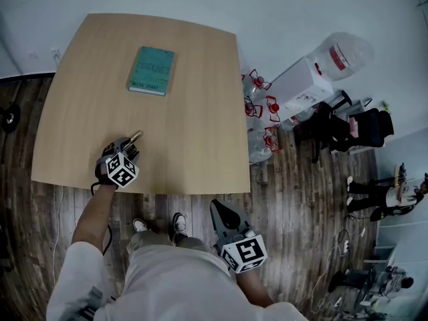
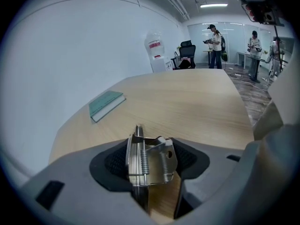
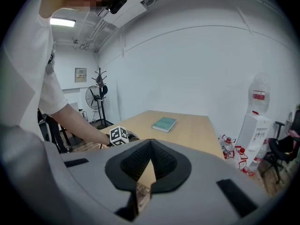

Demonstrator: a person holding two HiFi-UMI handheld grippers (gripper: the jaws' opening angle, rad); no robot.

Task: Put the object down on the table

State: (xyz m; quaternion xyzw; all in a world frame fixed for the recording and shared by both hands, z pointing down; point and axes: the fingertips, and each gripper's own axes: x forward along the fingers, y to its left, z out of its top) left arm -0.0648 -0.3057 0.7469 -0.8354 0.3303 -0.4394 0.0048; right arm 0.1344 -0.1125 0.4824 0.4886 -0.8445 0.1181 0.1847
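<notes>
Near wooden table (image 1: 190,116) edge, pinched in left claw (image 1: 126,148): hard, light, slippery metal spring clip (image 2: 153,163), best held by flat sides.

The tabletop (image 1: 194,132) is pale honey wood with a fine straight grain. The book (image 1: 152,70) has a teal cover with darker print and white page edges. The metal clip (image 2: 151,162) is bright silver, springs included. The left tongs (image 1: 130,144) and right tongs (image 1: 224,212) have grey bodies and black, finely textured pads. Their marker cubes (image 1: 244,253) are white with black square patterns. The floor (image 1: 301,199) is dark brown planking streaked with grey. The water dispenser (image 1: 302,85) is white, its bottle (image 1: 342,53) clear with a red label. The wall (image 1: 281,5) is pale bluish white. The trousers (image 1: 174,279) are light beige.
</notes>
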